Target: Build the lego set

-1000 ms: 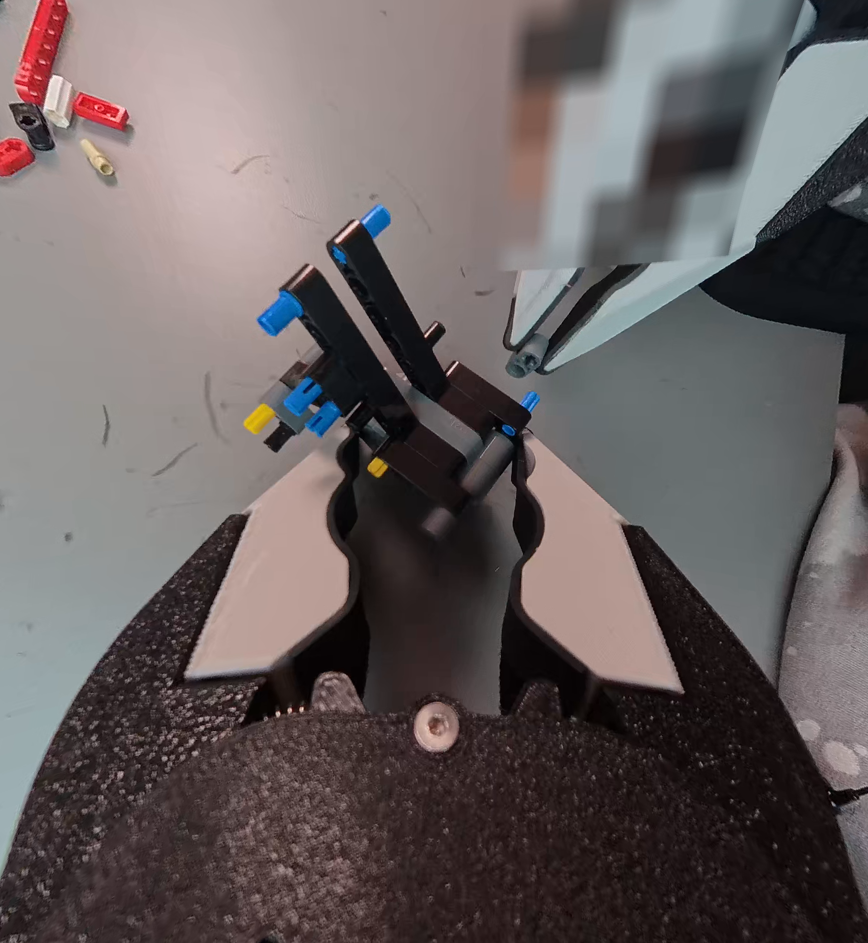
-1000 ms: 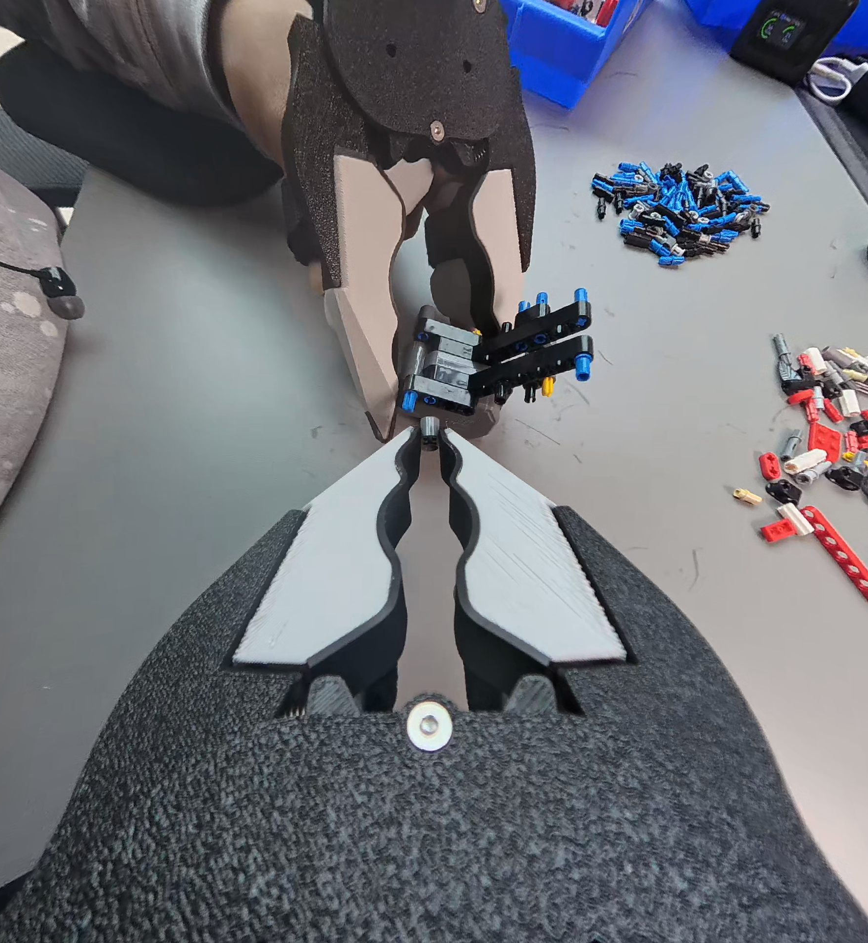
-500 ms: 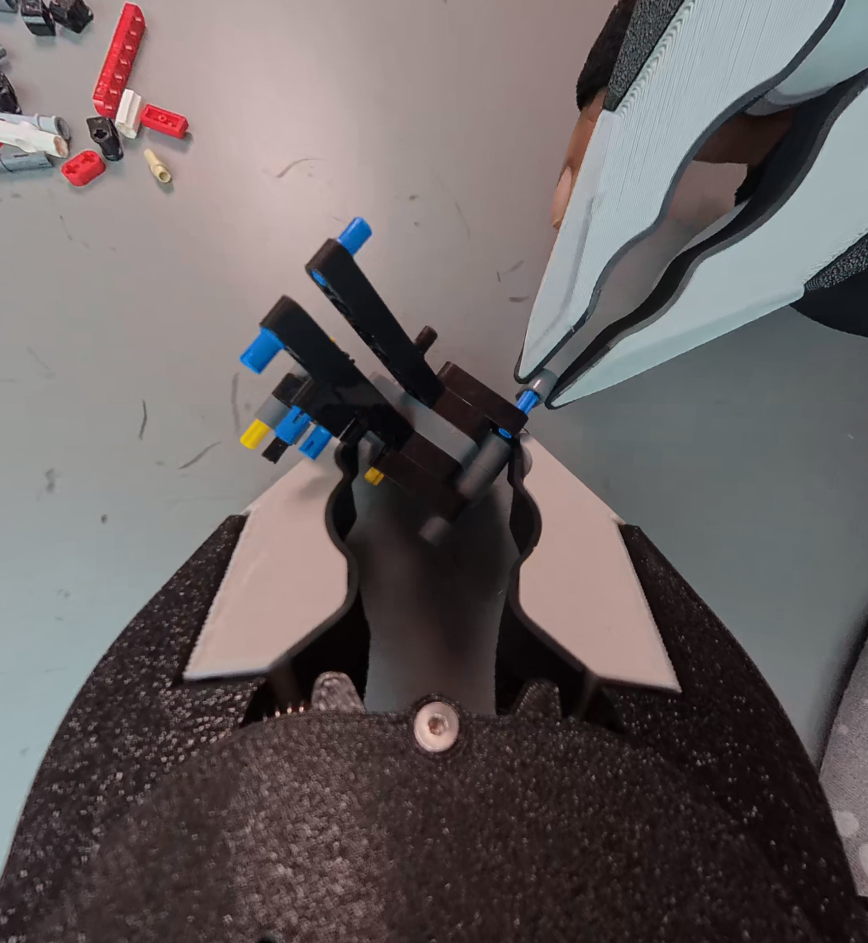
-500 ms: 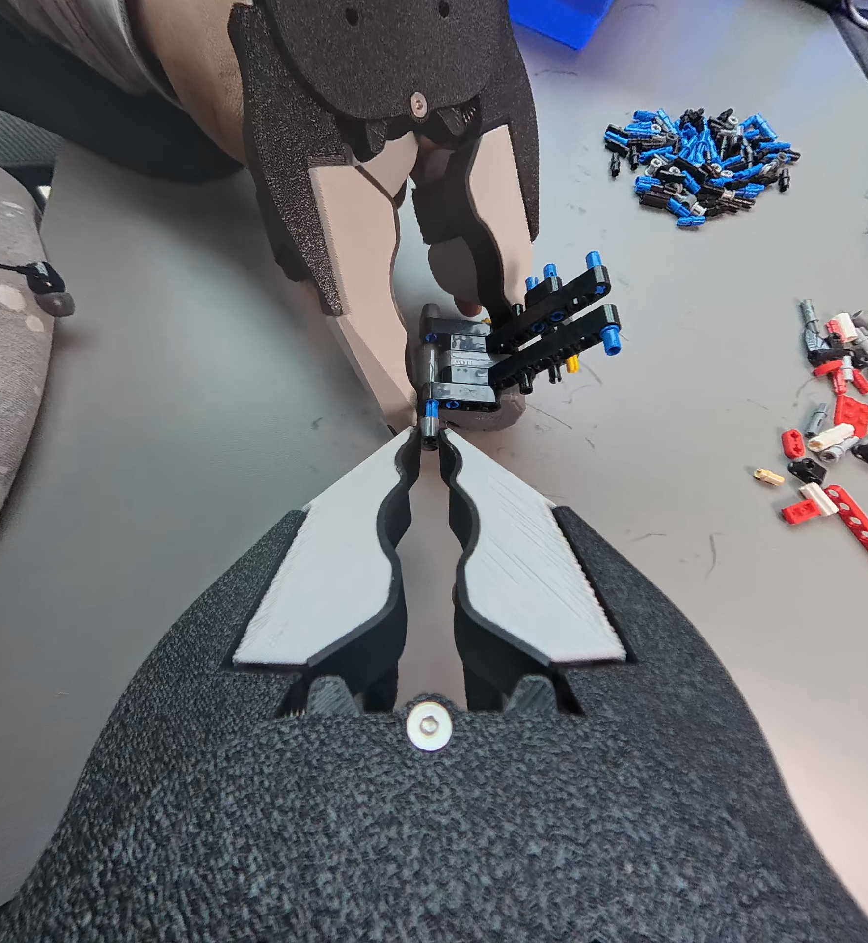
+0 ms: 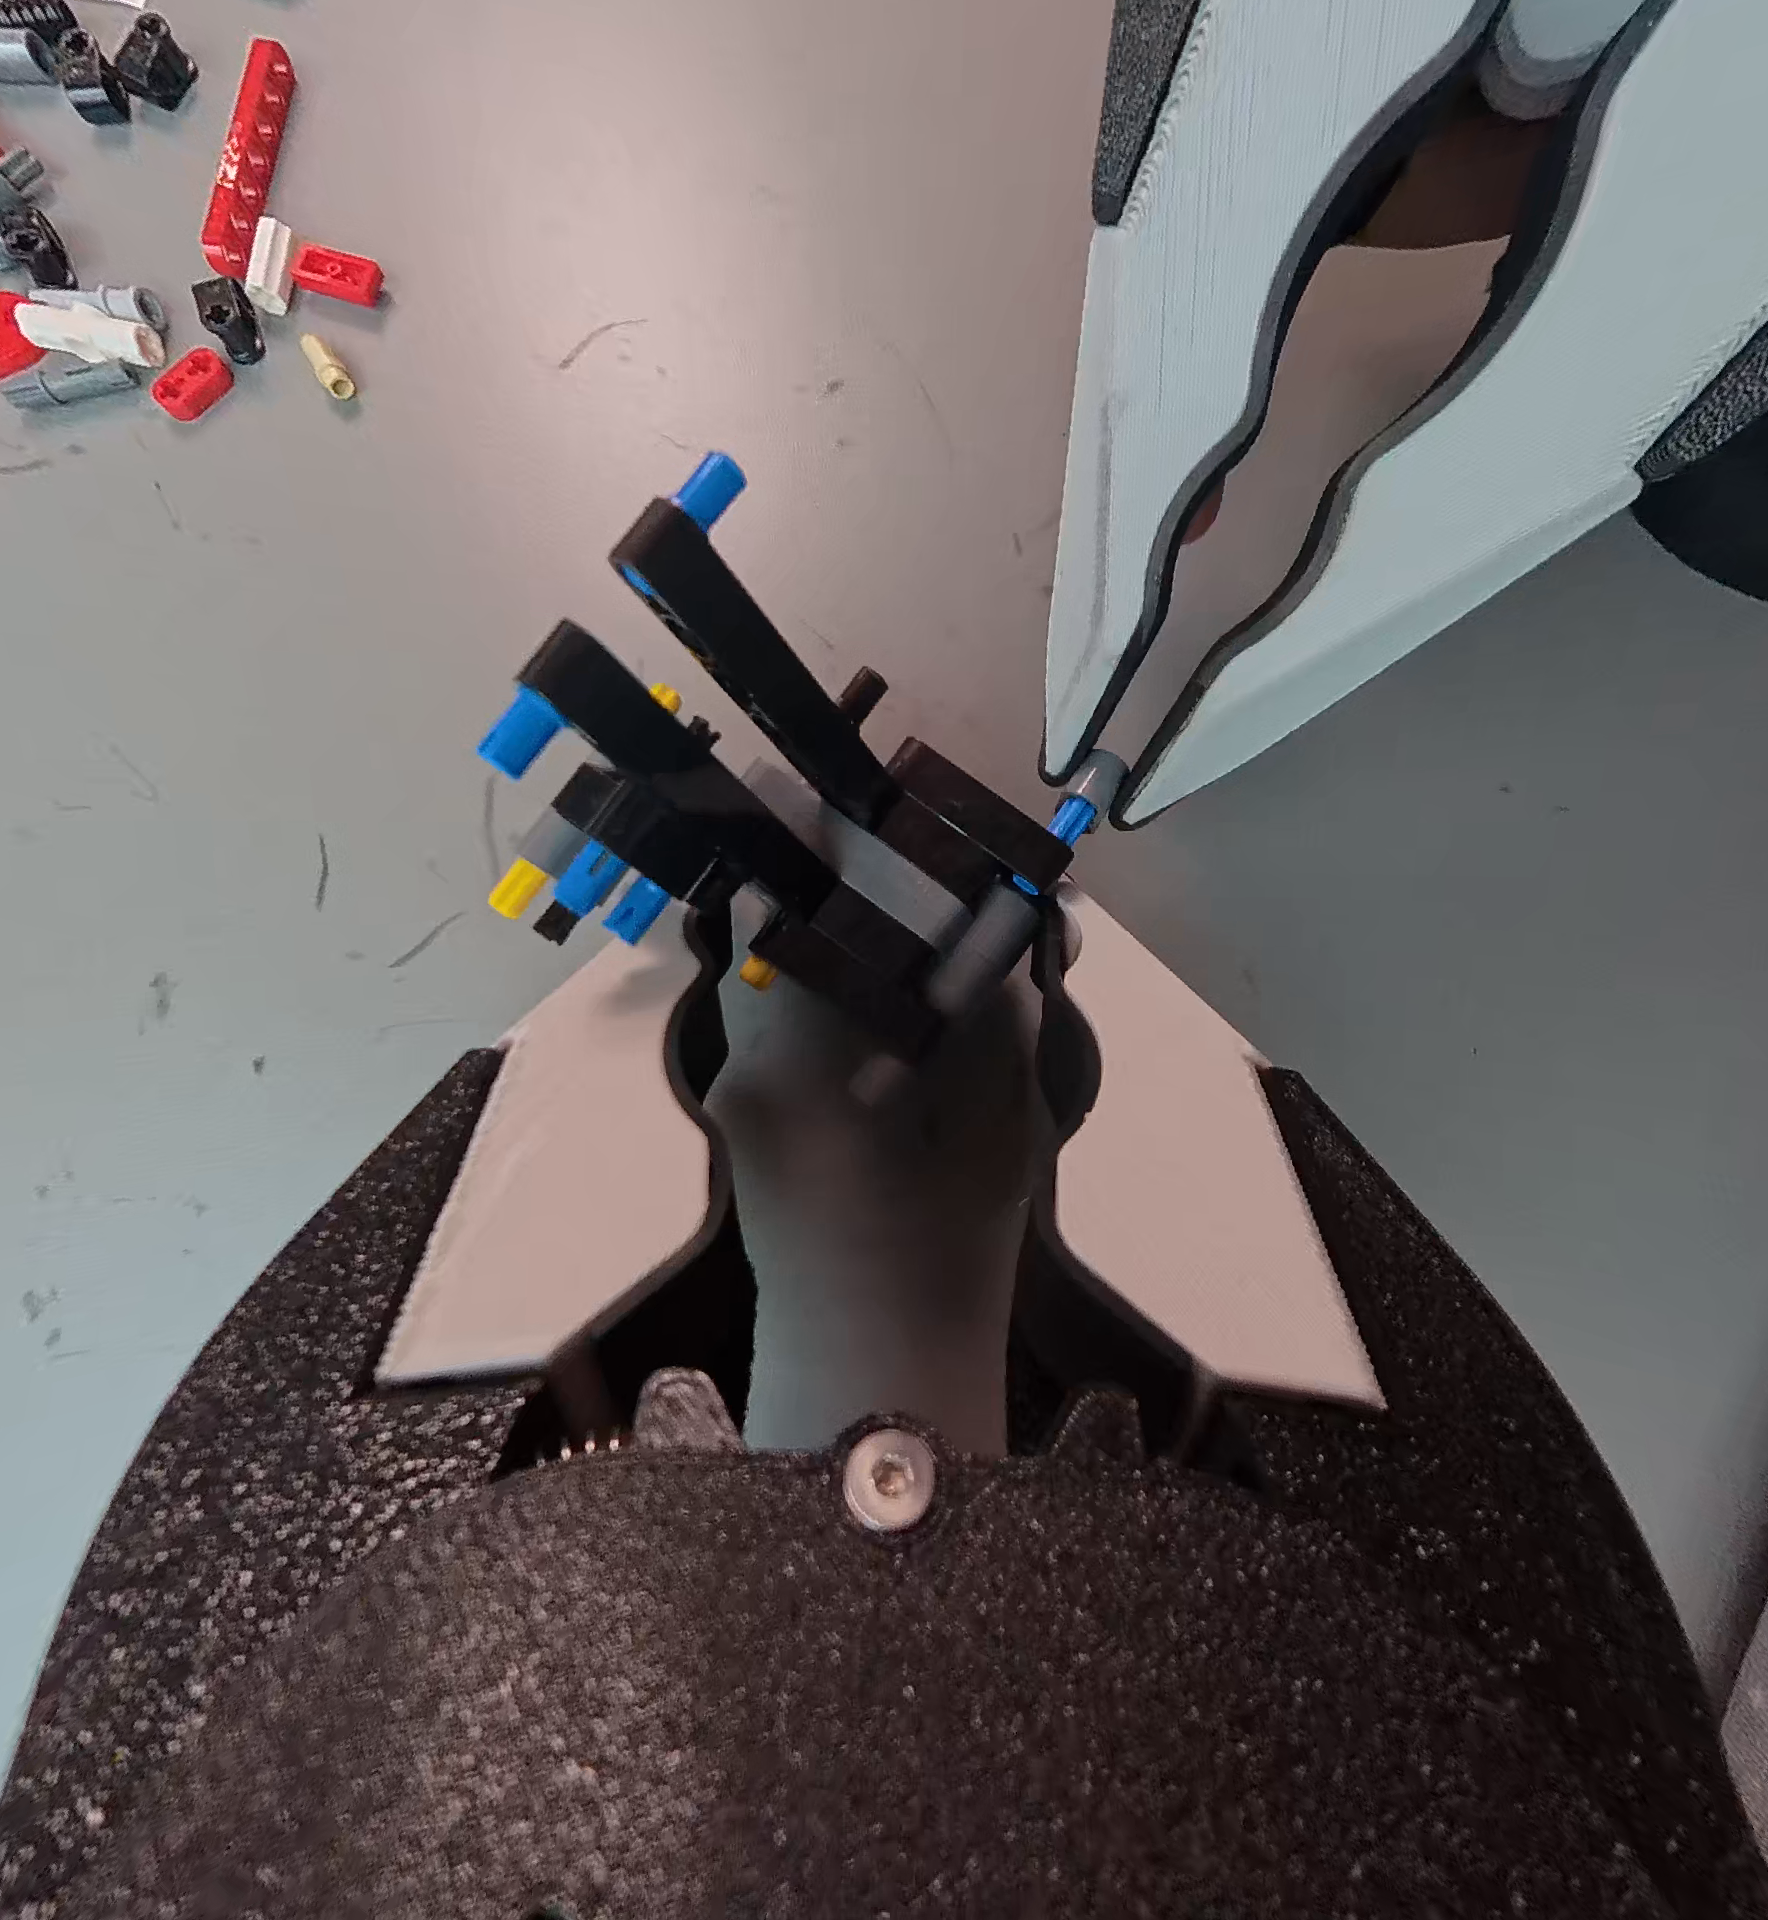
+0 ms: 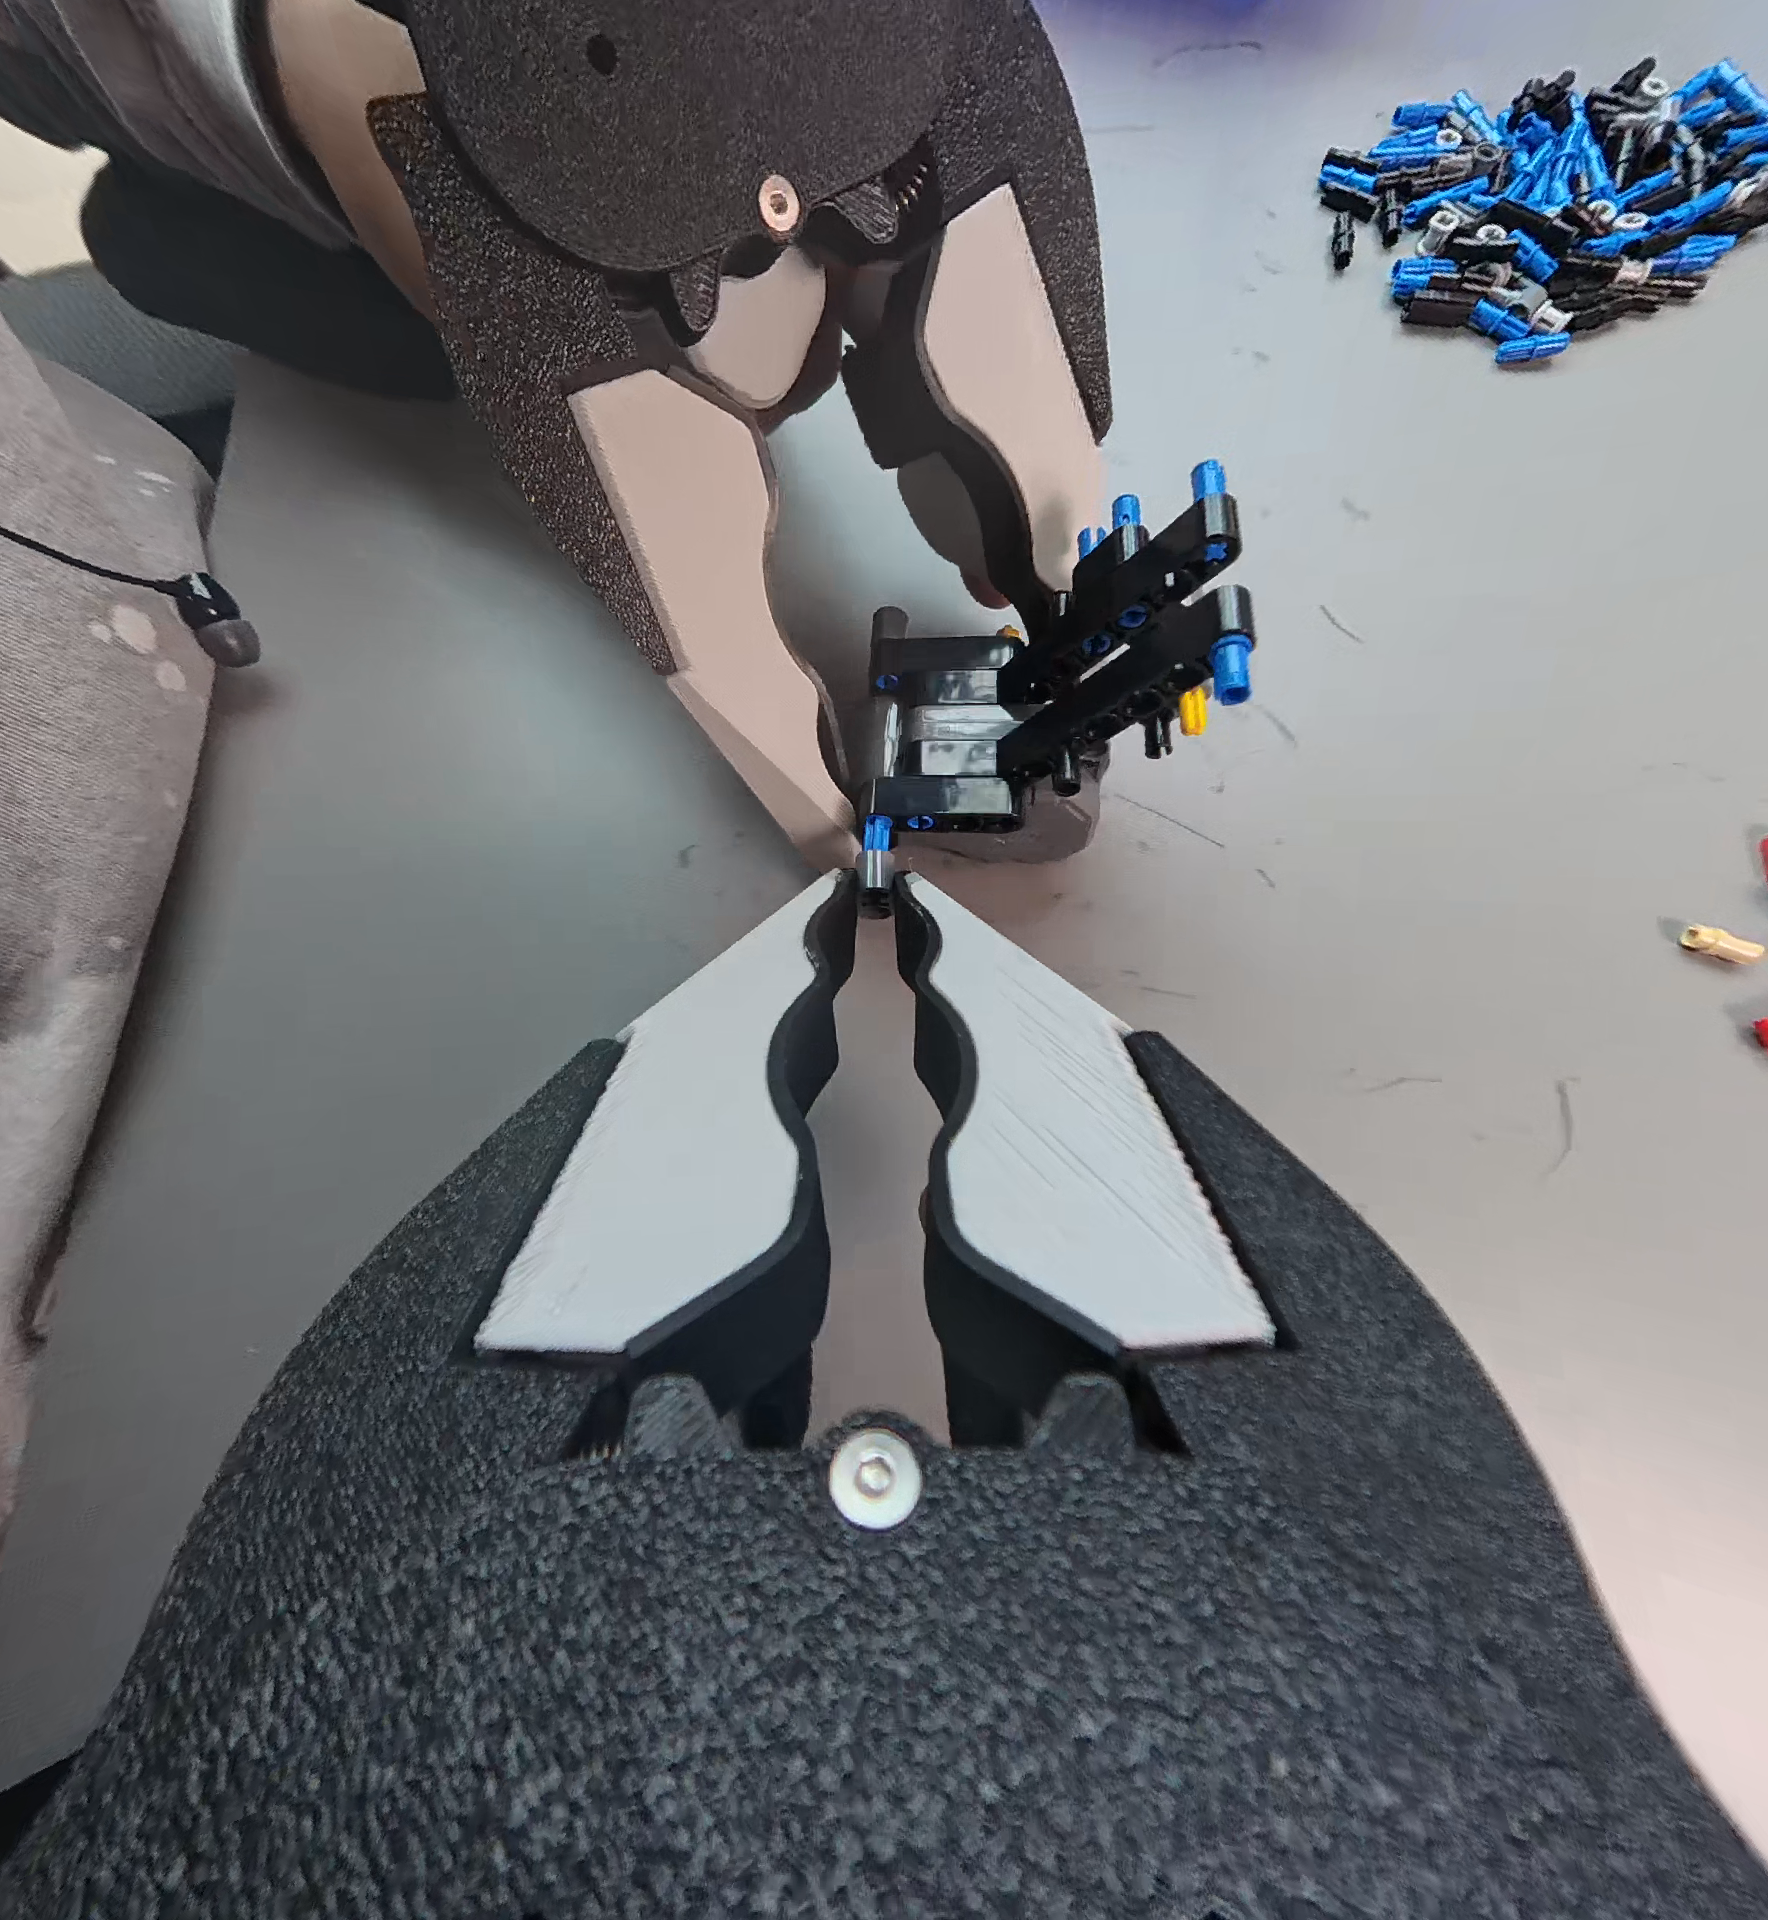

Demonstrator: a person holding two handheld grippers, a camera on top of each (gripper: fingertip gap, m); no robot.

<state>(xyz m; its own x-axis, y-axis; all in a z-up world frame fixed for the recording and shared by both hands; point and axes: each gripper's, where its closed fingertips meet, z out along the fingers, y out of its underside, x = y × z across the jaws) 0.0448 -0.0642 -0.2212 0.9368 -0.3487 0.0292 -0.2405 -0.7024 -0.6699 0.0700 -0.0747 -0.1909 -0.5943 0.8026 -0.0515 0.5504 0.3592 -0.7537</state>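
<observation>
The left gripper (image 5: 875, 940) has its two grey fingers clamped on a partly built lego assembly of black beams and grey blocks studded with blue and yellow pins (image 5: 755, 831). The assembly sits right at the fingertips and reaches forward and to the left beyond them, its two long black beams tilted up and away over the grey tabletop (image 5: 651, 260).

The right gripper (image 6: 872, 883) has its fingers drawn together on a small grey-and-blue connector pin (image 6: 873, 857), pinched at the very tips. The pin's blue end points straight ahead of the right gripper and touches the near corner of the lowest black beam of the assembly; whether it is already seated in a hole cannot be told. In the left wrist view this pin (image 5: 1088, 795) meets the assembly just ahead of the left gripper's right fingertip, with the right gripper (image 5: 1093, 784) coming in from the upper right.

Far ahead and to the left of the left gripper lies a scatter of loose red, grey, white and black lego pieces (image 5: 80, 260). Ahead and to the right of the right gripper lies a pile of small blue and black connector pins (image 6: 1576, 197), well apart from the assembly.
</observation>
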